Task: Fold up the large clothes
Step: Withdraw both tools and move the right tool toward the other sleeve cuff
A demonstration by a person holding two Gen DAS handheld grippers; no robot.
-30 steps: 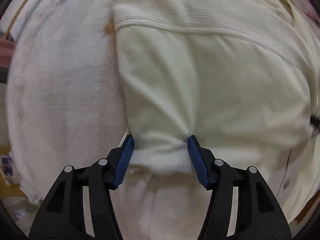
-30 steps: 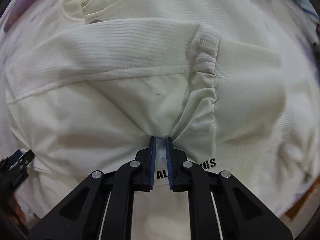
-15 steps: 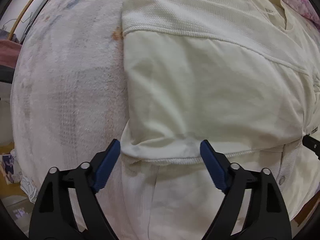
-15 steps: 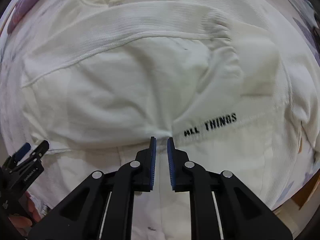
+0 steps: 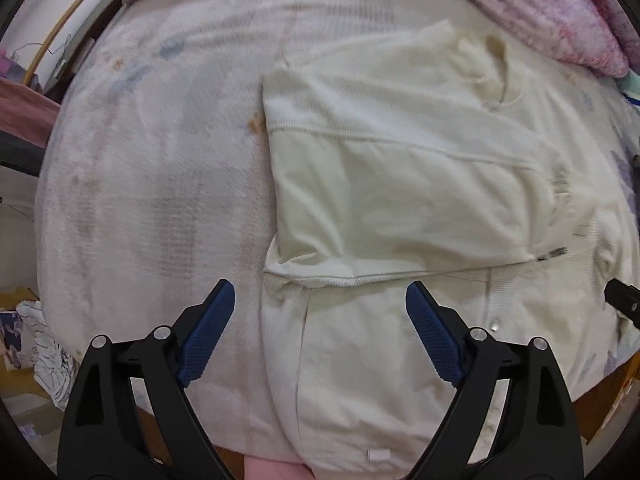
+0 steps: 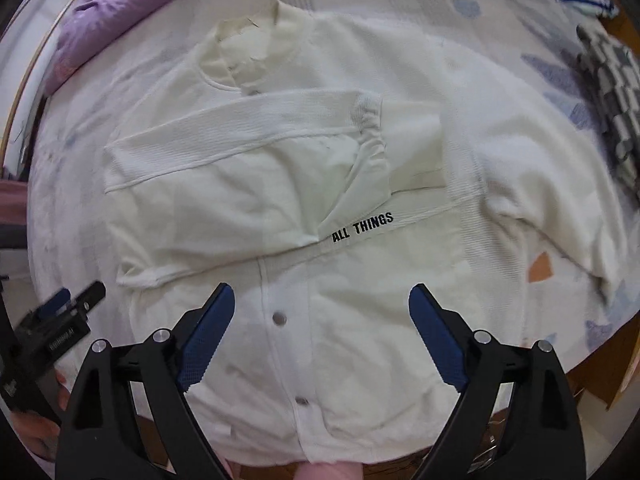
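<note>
A cream snap-front jacket (image 6: 320,184) lies flat on the bed, with "ALL THINGS" lettering (image 6: 362,226) printed on its chest. Its left side and sleeve are folded across the front, and the folded panel (image 5: 392,208) ends in a hem (image 5: 340,280). The other sleeve (image 6: 540,184) still spreads out to the right. My left gripper (image 5: 320,286) hangs above that hem, its jaws opening with nothing between them. My right gripper (image 6: 321,288) hovers over the snap placket (image 6: 280,318), jaws also opening and empty. The left gripper (image 6: 76,298) shows at the lower left of the right wrist view.
A pale patterned blanket (image 5: 160,160) covers the bed. A pink quilt (image 5: 540,12) and a purple one (image 6: 120,12) lie along the far side. A checkered cloth (image 6: 612,92) sits at the right edge. Floor clutter (image 5: 24,328) shows past the bed's left edge.
Both grippers let go of the folded fabric, spread wide and rose away from the bed. The folded panel now rests flat on the jacket.
</note>
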